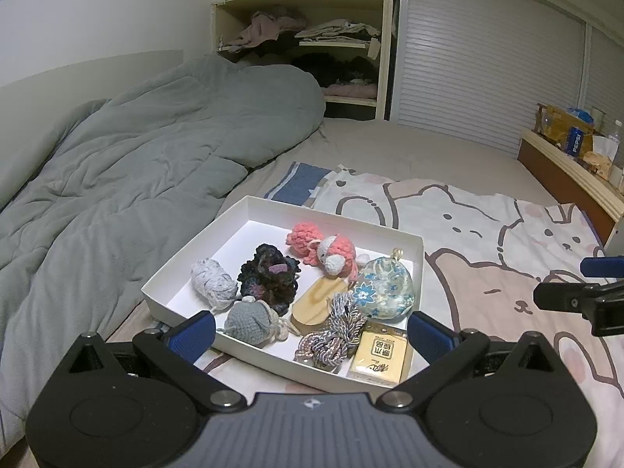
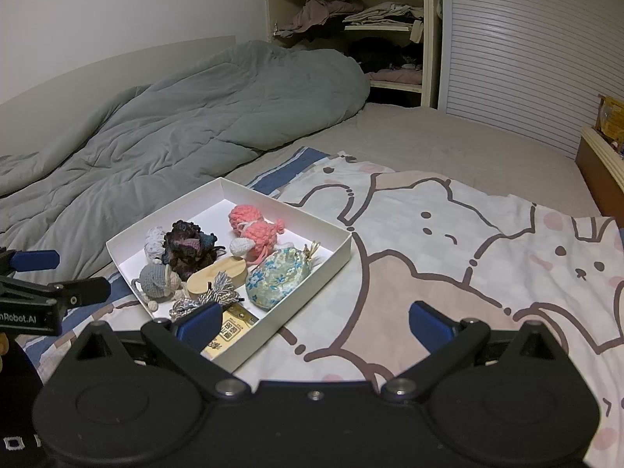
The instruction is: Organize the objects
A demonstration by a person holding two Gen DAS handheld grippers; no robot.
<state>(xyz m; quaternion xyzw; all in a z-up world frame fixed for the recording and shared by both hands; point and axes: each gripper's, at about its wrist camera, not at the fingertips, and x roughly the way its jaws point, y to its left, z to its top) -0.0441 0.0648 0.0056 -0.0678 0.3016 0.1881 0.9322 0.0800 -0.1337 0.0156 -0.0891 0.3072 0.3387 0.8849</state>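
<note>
Where the grey duvet point(image 1: 128, 171) ends on the bed, a white shallow box point(image 1: 419, 247) sits on the cartoon-print sheet point(image 1: 487, 241). Contents, left to right: white yarn ball point(image 1: 213, 282), dark crochet piece point(image 1: 269, 275), grey crochet toy point(image 1: 249, 318), pink crochet doll point(image 1: 323, 249), wooden piece point(image 1: 314, 302), twisted cord point(image 1: 337, 331), floral pouch point(image 1: 384, 288), yellow packet point(image 1: 384, 357). Left gripper point(image 1: 312, 331): jaws wide, empty, at box's near edge. Right gripper point(image 2: 314, 321): jaws wide, empty, over box's near right corner.
</note>
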